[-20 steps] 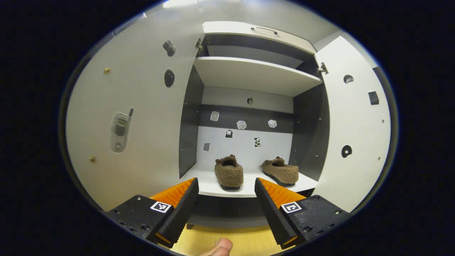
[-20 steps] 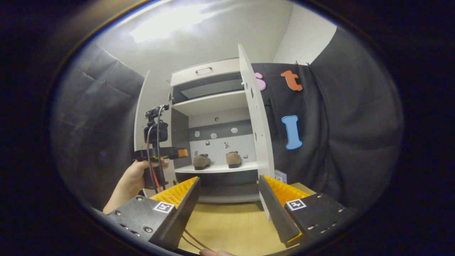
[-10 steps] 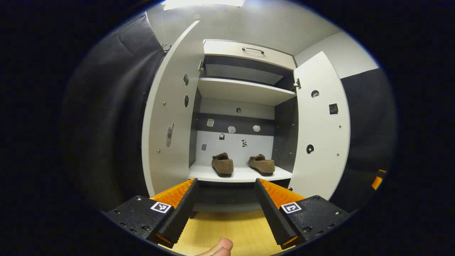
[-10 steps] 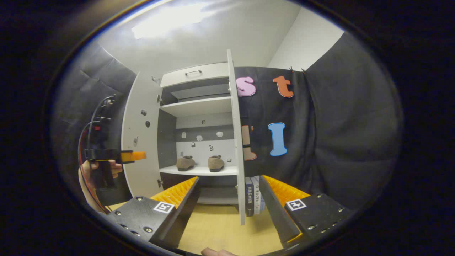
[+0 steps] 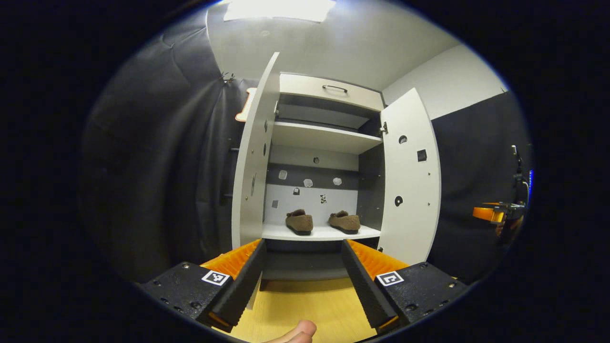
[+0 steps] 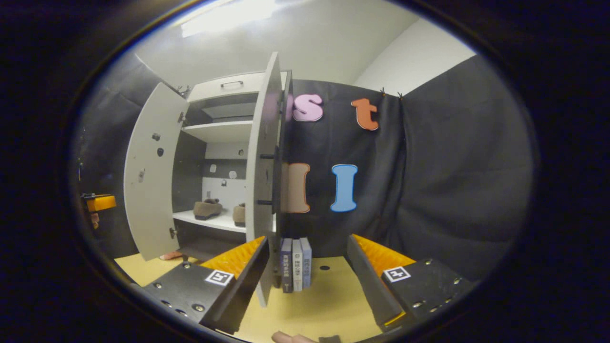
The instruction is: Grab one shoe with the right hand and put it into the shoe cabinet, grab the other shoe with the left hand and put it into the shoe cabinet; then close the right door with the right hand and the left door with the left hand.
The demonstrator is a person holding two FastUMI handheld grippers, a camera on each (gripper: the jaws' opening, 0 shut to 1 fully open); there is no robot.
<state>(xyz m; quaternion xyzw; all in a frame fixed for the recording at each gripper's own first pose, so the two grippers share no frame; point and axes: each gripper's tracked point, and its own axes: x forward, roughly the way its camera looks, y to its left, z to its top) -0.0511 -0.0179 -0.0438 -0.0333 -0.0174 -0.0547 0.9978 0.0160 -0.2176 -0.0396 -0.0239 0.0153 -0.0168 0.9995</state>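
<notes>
Ribbed-fingered left hand-held gripper [image 5: 301,271] and right hand-held gripper [image 6: 310,271] both stand open, holding nothing. Beyond them, two brown fleece shoes [image 5: 299,222] [image 5: 344,221] sit side by side on the shoe cabinet [image 5: 329,93] lower shelf [image 5: 320,233]. Left door [image 5: 251,166] and right door [image 5: 410,181] are open.

**Layout around the shoe cabinet**

The cabinet [image 5: 324,162] stands on the floor [image 5: 310,305] against the booth wall, both doors swung outward. Inside it, two shoes sit side by side on the lower shelf [image 5: 319,232]: the left shoe [image 5: 299,222] and the right shoe [image 5: 344,221], apart. An upper shelf [image 5: 324,136] lies above them, a drawer [image 5: 329,90] at the top. The left door [image 5: 252,166] and right door [image 5: 410,186] flank the opening. Books [image 6: 295,264] stand upright on the floor behind the right door, beside the cabinet.
</notes>
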